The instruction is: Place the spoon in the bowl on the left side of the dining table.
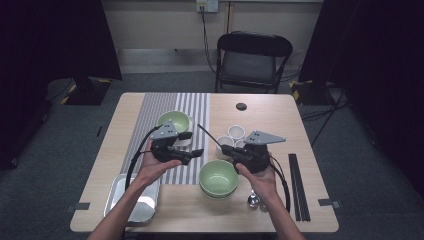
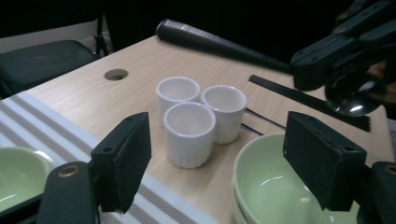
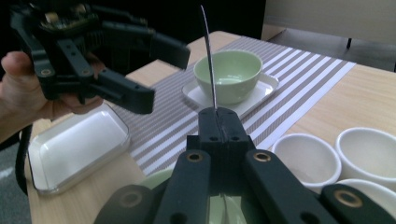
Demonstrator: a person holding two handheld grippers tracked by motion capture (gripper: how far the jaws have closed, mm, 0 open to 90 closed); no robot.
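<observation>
Two grippers hang above the middle of the table in the high view, tips turned toward each other. Your right gripper (image 1: 223, 149) is clamped tight on the spoon (image 3: 210, 60). In the right gripper view its thin handle rises from the closed jaws toward the top centre of the frame. Your left gripper (image 1: 194, 144) stands wide, with nothing between its pads (image 2: 123, 158). The spoon is in the air, above the gap between the stacked green bowls (image 1: 218, 177) at lower centre and the single green bowl (image 1: 174, 121) on its white dish further up.

You seem to be mid-carry, with the spoon lifted and not yet placed. Next, I judge, you either hand it across or lower it into a bowl. For a handover, bring the left jaws squarely around the handle before the right lets go. Keep clear of the white cups (image 1: 236, 132) just beyond.
</observation>
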